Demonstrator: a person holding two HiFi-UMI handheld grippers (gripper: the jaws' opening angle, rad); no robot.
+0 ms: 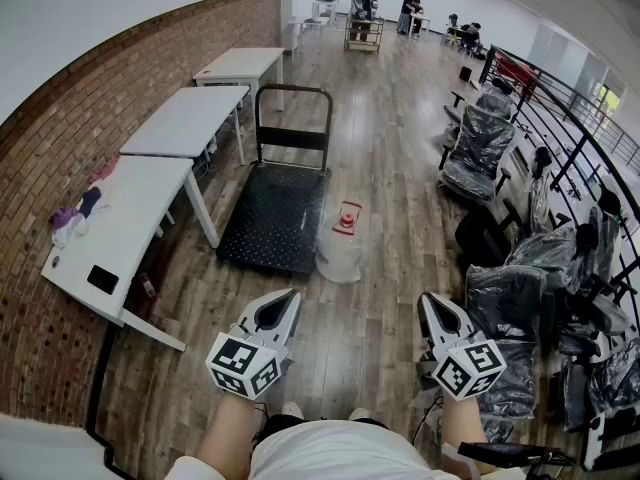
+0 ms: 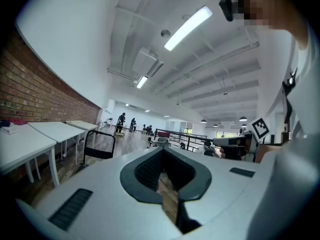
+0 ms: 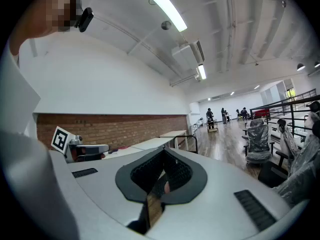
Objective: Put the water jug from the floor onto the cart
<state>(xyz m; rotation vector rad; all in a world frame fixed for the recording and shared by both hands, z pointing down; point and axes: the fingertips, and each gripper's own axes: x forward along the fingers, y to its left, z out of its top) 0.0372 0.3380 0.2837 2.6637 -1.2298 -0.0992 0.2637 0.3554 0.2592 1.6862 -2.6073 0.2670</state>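
Progress on the job is nil so far: the water jug (image 1: 341, 251) stands on the wooden floor (image 1: 390, 168), just beside the near right corner of the cart (image 1: 270, 218), and nothing sits on the cart's black deck. The jug looks upright with its red cap (image 1: 347, 218) on top, though the wide-angle head view makes that hard to be sure of.

You hold your left gripper (image 1: 284, 305) and right gripper (image 1: 433, 306) out in front of you, roughly level, close to your body and well apart from the jug. In each gripper view the jaws are pressed together with nothing between them; only a thin slit of floor shows past the pads. Neither gripper touches anything.

So every step is ahead of you, as I judge it. You need to walk up to the jug, open the jaws and take hold of it, perhaps with both grippers if it proves heavy. Then lift it over the deck's edge and set it down on the deck. The cart's push handle (image 1: 293, 108) is at the far end, so the near and right edges are free to come in over. White tables (image 1: 140, 208) line the brick wall (image 1: 50, 138) on the cart's left, so the jug's side gives you the most room.
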